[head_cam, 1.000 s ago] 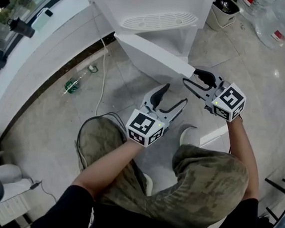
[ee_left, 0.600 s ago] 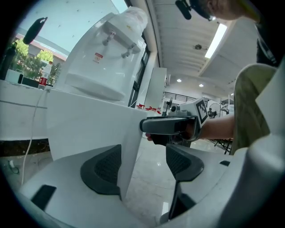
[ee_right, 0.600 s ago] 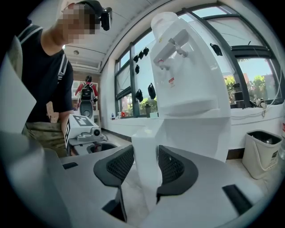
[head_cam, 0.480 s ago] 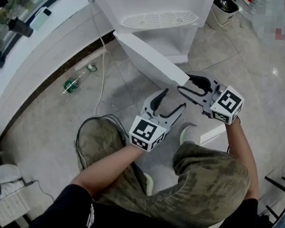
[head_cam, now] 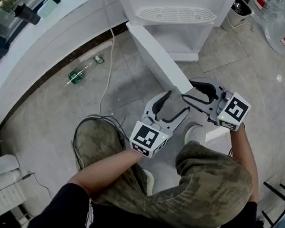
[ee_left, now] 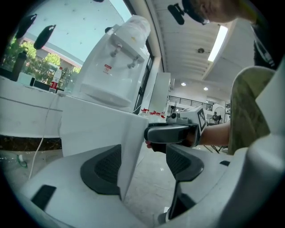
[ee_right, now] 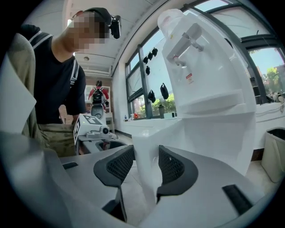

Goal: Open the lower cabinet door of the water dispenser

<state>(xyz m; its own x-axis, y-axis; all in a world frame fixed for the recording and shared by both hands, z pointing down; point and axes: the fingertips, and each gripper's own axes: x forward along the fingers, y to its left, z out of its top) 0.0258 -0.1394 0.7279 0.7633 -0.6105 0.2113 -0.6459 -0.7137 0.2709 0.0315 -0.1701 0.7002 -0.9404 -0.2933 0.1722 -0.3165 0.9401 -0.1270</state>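
Right claw (head_cam: 189, 89) clenched on the free edge of the lower cabinet door (head_cam: 155, 57), one pad on each face (clearest in the right gripper view). Door stands open, angled well out from the water dispenser (head_cam: 172, 11) over the tiled floor (head_cam: 58, 108), free edge toward the person's knees. Left claw (head_cam: 176, 102) released, jaws wide apart; the door's edge shows between them, close by the left pad, right pad clear.

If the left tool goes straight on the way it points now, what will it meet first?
Most likely the free edge of the open cabinet door, which stands in line with the gap of the left tool. The right tool grips that edge just behind. Depth is hard to judge.
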